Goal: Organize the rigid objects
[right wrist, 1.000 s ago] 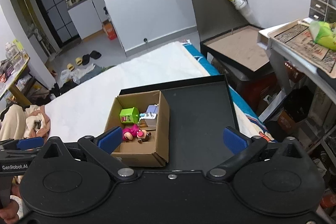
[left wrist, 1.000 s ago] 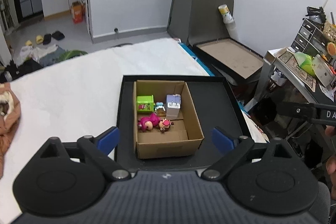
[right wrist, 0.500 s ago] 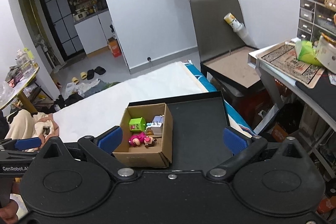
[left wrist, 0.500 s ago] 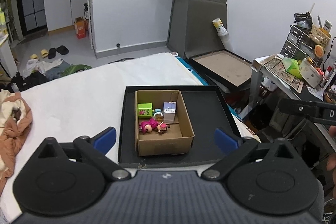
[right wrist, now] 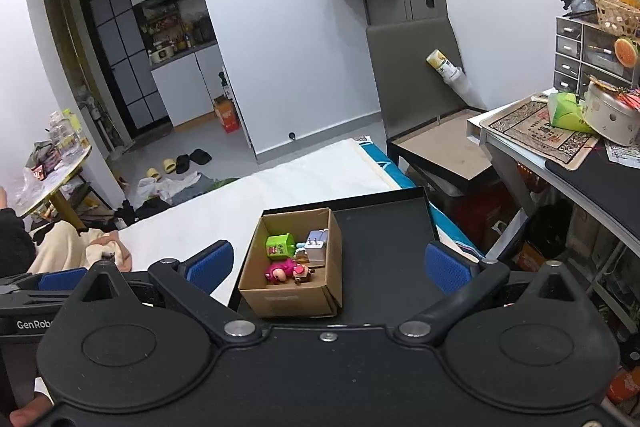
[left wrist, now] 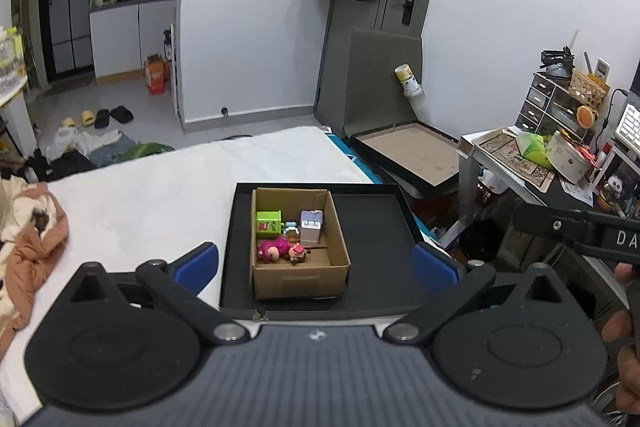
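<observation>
Inside one cardboard box (left wrist: 298, 251) on one black tray (left wrist: 372, 227), four small items are counted (green cube (left wrist: 268, 223), white charger (left wrist: 311, 226), two figures). Both grippers, left gripper (left wrist: 316, 261) and right gripper (right wrist: 328, 261), are kept released, nothing grasped.

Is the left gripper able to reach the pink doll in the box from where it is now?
Probably yes. The left gripper is open and empty, and the box has no lid. The pink doll lies at the near end with nothing over it, though a brown figure touches it.
</observation>
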The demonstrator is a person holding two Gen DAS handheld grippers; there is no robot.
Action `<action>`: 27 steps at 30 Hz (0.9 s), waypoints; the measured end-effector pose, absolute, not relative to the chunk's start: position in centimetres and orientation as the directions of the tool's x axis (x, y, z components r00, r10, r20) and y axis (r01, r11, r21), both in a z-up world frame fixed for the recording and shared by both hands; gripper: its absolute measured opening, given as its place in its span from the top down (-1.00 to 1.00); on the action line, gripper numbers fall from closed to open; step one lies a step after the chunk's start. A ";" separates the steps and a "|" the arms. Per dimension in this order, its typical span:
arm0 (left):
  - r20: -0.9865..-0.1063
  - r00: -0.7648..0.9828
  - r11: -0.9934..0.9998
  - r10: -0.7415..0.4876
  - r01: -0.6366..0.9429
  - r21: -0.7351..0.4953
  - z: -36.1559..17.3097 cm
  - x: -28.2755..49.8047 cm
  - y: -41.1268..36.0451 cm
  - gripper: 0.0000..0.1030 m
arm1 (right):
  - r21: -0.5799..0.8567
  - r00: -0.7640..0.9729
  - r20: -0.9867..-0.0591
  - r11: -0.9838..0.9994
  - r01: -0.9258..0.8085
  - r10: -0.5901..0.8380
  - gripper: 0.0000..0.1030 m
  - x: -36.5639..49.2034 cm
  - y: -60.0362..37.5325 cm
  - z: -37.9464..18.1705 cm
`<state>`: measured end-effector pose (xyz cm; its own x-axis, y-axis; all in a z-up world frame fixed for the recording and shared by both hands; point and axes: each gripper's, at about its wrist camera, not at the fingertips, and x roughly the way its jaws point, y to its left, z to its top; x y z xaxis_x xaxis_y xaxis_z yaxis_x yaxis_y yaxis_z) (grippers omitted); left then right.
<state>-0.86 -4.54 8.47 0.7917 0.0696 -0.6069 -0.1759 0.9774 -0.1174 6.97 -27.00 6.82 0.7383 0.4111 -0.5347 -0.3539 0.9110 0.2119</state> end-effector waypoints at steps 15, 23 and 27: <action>-0.557 0.828 0.984 0.065 -0.146 -0.103 9.5 -4.6 -4.4 -0.99 | 0.182 0.751 -0.510 0.906 -0.382 0.419 -1.00 3.5 -26.9 7.3; -0.551 0.834 0.984 0.034 -0.124 -0.128 9.7 -5.4 -4.2 -0.99 | 0.189 0.744 -0.507 0.898 -0.397 0.436 -1.00 2.9 -26.5 7.0; -0.548 0.835 0.985 0.046 -0.131 -0.116 9.7 -5.5 -4.1 -0.99 | 0.184 0.746 -0.503 0.897 -0.402 0.437 -1.00 2.6 -26.4 7.1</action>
<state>-5.49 -4.12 9.73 0.8351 0.0464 -0.5481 -0.1306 0.9847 -0.1157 2.63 -26.42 7.10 0.7459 0.4369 -0.5027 -0.4015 0.8972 0.1840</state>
